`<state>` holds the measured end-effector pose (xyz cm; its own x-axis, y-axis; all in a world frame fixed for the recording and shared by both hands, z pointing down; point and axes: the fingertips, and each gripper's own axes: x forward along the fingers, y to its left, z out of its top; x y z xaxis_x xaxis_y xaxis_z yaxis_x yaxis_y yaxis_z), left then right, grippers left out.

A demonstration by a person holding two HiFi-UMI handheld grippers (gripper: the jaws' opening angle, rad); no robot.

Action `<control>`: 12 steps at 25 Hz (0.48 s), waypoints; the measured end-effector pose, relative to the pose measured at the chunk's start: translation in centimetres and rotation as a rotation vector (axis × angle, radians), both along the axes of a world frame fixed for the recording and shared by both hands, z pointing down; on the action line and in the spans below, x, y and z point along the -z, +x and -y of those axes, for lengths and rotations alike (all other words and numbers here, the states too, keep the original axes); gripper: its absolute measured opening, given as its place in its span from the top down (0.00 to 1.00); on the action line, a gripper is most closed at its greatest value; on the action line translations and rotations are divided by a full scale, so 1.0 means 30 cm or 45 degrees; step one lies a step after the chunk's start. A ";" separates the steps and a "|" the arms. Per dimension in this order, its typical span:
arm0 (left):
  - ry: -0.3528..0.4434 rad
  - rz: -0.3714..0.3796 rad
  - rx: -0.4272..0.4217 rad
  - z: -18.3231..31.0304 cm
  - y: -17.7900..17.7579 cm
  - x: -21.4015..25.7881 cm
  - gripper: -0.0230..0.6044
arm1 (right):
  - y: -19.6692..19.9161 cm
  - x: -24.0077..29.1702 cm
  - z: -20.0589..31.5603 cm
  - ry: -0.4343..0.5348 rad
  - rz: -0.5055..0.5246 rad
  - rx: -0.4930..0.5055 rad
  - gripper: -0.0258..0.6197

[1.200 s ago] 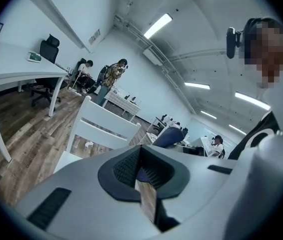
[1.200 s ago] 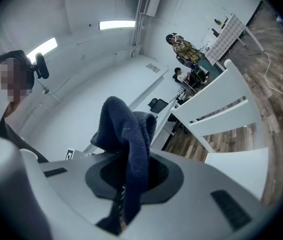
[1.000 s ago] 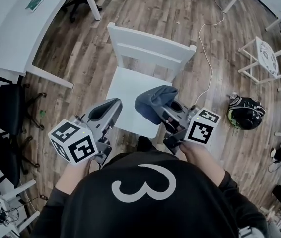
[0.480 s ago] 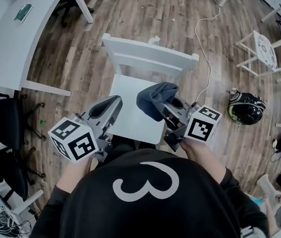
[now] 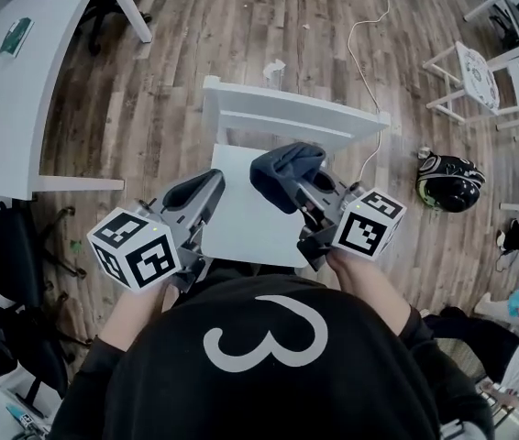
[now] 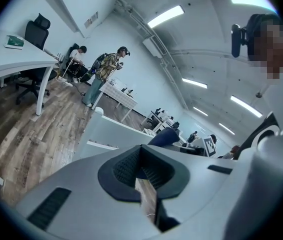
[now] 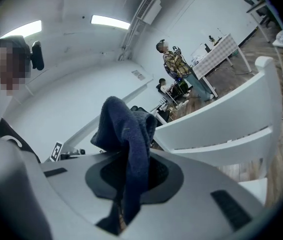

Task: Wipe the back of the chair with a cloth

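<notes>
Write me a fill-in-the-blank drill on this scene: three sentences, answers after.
1. The right claw grips the dark blue fabric cloth; the left claw holds ____.
2. The white slat-backed chair stands on a floor of ____ planks.
3. The black helmet lies on the floor, on the person's ____ side.
Missing words: nothing; wooden; right.

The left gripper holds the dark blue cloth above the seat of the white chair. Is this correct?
One thing is wrong: the right gripper holds the dark blue cloth above the seat of the white chair, as the right gripper view shows.
</notes>
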<state>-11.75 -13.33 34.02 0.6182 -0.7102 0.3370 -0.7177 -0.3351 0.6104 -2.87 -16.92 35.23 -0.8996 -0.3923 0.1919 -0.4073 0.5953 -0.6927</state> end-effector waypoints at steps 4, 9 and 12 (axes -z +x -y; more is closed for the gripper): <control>-0.002 -0.005 -0.010 0.026 -0.089 -0.018 0.94 | -0.095 -0.030 0.046 0.010 -0.028 -0.034 0.88; -0.012 -0.011 -0.030 0.046 -0.161 -0.041 0.94 | -0.201 -0.058 0.111 0.059 -0.062 -0.070 0.88; -0.025 -0.010 -0.037 0.051 -0.198 -0.059 0.94 | -0.245 -0.090 0.148 0.086 -0.095 -0.096 0.88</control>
<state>-17.68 -14.85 35.78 0.6411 -0.6852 0.3456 -0.7029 -0.3435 0.6229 -10.21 -21.37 37.93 -0.8512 -0.4727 0.2281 -0.5016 0.6050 -0.6183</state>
